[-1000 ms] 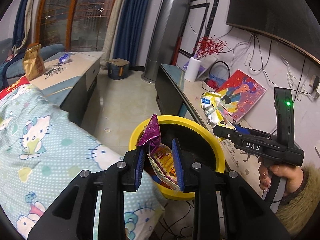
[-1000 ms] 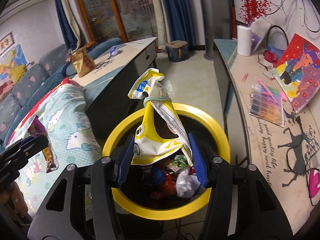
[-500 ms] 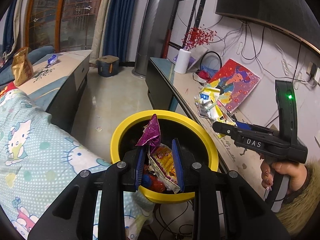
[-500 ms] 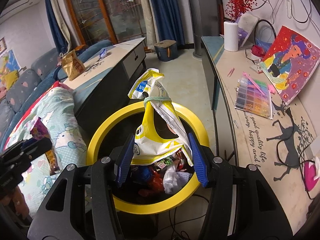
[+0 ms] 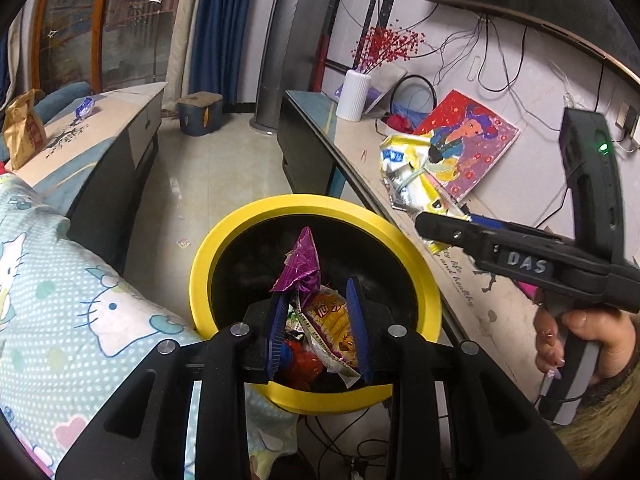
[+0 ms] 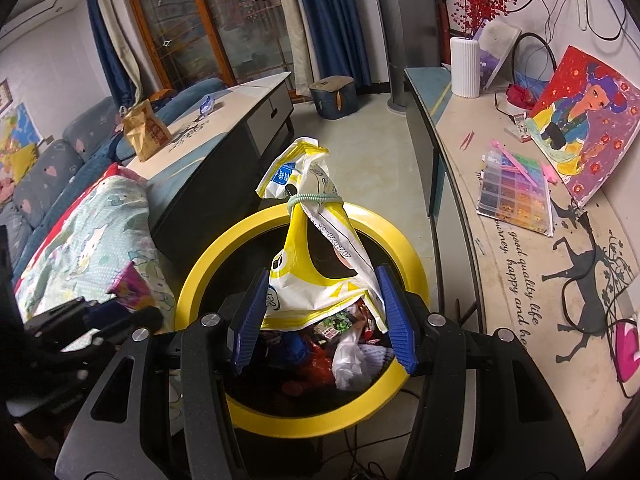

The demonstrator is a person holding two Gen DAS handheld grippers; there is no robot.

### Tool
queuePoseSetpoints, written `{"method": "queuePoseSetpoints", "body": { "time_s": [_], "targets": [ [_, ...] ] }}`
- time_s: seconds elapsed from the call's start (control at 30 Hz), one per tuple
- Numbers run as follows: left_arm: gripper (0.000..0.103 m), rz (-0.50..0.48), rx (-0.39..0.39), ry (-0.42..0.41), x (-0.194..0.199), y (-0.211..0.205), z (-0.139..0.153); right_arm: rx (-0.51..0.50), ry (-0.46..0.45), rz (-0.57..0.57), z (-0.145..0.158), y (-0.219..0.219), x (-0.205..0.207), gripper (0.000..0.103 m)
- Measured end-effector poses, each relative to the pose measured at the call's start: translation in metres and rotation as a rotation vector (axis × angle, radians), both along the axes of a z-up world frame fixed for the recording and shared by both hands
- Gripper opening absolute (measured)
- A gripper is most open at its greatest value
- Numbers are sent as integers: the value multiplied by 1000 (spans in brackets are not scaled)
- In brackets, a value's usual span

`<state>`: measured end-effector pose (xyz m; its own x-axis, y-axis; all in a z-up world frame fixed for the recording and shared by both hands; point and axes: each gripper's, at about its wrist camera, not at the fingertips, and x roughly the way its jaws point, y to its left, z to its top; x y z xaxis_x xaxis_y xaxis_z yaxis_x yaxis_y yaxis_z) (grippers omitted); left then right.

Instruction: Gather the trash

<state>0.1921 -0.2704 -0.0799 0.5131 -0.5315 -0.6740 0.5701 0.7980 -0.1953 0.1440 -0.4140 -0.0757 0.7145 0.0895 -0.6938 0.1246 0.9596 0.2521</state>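
Note:
A black bin with a yellow rim (image 5: 320,204) (image 6: 400,240) stands between a sofa and a long cabinet, with several wrappers and a white bag (image 6: 348,356) inside. My left gripper (image 5: 316,292) hangs over the bin's near side. Its jaws are opening, and the purple and orange snack wrapper (image 5: 324,316) still stands between the pads. My right gripper (image 6: 322,276) is shut on a yellow and white plastic bag (image 6: 312,240) tied with a green band, above the bin's mouth. The left wrist view shows the right gripper (image 5: 424,224) at the bin's right edge, held by a hand (image 5: 592,332).
A long cabinet (image 6: 500,280) runs along the right wall. On it are a bead box (image 6: 516,196), a painting (image 6: 584,120) and a white vase (image 6: 464,68). To the left lies a cartoon-cat blanket (image 5: 60,300). A low table behind it holds a brown paper bag (image 6: 146,132). Cables trail under the bin.
My left gripper has come forward and down with the snack wrapper, from over the blanket's edge to above the bin's opening. The right gripper has stayed over the bin with its bag.

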Motion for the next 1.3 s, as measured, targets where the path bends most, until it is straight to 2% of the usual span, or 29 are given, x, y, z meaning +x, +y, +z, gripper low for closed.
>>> {"method": "queuePoseSetpoints", "body": {
  "time_s": [0.17,0.27,0.33,0.4,0.5,0.57,0.83,1.1,1.17,1.3],
  "targets": [
    [33,-10,4,21,16,-7,-5,25,-3,-23,0,-6,5,54],
    [50,-16,9,28,23,-11,-5,55,-9,-50,2,-14,1,61],
    [61,-21,-2,37,25,-11,-4,52,-14,-63,4,-17,-4,61],
    [81,-20,-12,32,23,-10,-1,48,-15,-75,6,-20,-8,62],
    [91,-20,-18,34,20,-9,1,49,-27,-88,10,-23,-15,71],
    [95,-13,-14,28,17,-8,4,35,-35,-91,14,-22,-19,72],
    [96,50,-17,4,5,13,19,-13,-88,-104,34,-19,-35,84],
    [96,129,-24,-33,-7,45,37,-24,-138,-75,52,4,-47,87],
    [96,158,-23,-45,-11,56,42,-31,-152,-68,56,11,-51,93],
    [96,215,-18,-61,-20,79,48,-51,-175,-41,64,30,-57,93]
  ]
}}
